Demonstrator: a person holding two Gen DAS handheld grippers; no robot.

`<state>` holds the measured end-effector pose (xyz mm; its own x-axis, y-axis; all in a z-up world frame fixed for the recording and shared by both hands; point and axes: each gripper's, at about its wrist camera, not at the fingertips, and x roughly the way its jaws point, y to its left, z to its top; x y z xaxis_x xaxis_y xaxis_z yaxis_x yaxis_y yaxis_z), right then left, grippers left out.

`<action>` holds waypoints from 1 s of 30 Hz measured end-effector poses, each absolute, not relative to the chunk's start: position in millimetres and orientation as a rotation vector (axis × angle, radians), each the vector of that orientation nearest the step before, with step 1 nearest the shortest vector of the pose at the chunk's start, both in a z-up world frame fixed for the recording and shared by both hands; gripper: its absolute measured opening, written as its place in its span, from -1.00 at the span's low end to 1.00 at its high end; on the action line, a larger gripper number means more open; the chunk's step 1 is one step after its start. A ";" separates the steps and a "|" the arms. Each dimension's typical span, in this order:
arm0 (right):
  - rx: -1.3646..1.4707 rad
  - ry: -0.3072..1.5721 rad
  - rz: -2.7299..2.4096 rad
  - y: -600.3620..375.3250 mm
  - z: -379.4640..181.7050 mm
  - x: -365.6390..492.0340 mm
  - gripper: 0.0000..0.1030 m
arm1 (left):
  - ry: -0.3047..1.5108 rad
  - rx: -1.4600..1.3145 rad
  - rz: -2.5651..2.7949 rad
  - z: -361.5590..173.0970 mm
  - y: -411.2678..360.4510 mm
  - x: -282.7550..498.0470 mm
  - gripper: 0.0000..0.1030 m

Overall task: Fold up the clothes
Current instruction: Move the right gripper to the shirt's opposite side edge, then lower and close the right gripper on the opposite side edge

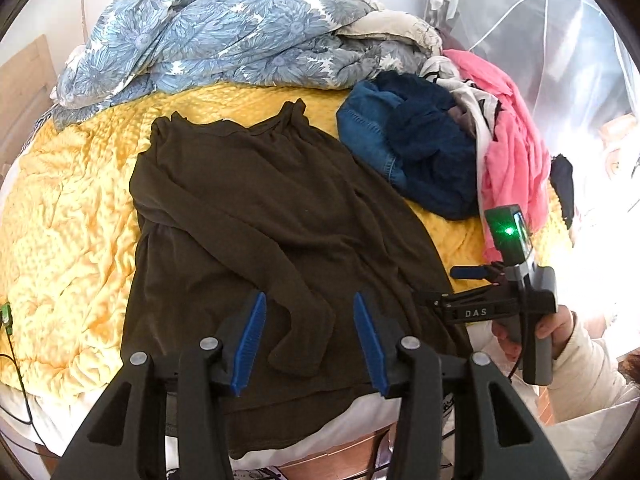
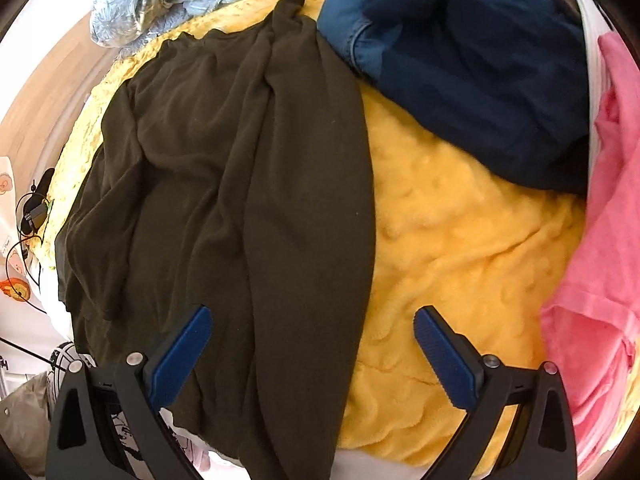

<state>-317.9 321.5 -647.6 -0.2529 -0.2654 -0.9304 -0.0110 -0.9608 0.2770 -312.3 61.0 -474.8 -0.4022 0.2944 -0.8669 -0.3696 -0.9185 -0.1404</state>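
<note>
Clothes first: the piece I'm working on is the dark olive top (image 1: 256, 208), laid lengthwise on the yellow blanket (image 1: 68, 216) with its neckline toward the far side and its hem hanging just over the near edge of the bed. Both long edges look already turned inward, and one sleeve (image 1: 280, 280) runs diagonally down the front, so I judge the side folds done and the lengthwise fold still to come. It sits in the open part of the blanket because the rest is taken: a heap of unfolded laundry lies to the right, jeans (image 1: 368, 128) and a navy garment (image 1: 436, 160) touching the top's upper right edge, a pink garment (image 1: 516, 152) beyond them, and a blue floral duvet (image 1: 224, 36) bunched at the far end.

My left gripper (image 1: 306, 344) hovers over the hem end, jaws parted and empty, with the sleeve cuff showing between the blue pads (image 1: 250, 344). My right gripper (image 2: 312, 356) is spread wider and also grips nothing; it straddles the top's right edge, one pad over fabric, the other over bare blanket. I read both as lined up at the hem corners, ready to pinch and carry the bottom toward the neckline. The loose sleeve could slide out when lifted.
</note>
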 end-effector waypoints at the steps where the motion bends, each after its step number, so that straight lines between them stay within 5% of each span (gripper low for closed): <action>1: 1.809 -0.357 -2.336 322.4 -649.0 -318.6 0.99 | 0.100 -1.428 2.340 -475.3 60.5 -312.6 -0.05; 9: 1.781 -0.443 -2.305 329.5 -658.6 -323.7 0.99 | 0.071 -1.441 2.326 -480.3 57.1 -315.2 -0.04; 30: 1.839 -0.315 -2.384 311.4 -656.3 -325.6 0.99 | 0.037 -1.471 2.293 -492.3 52.0 -320.4 -0.04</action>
<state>-325.6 311.4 -656.3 -0.2575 -0.2158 -0.9419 -0.0362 -0.9719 0.2326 -320.4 52.0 -492.3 -0.3563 0.3270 -0.8753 -0.3548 -0.9139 -0.1970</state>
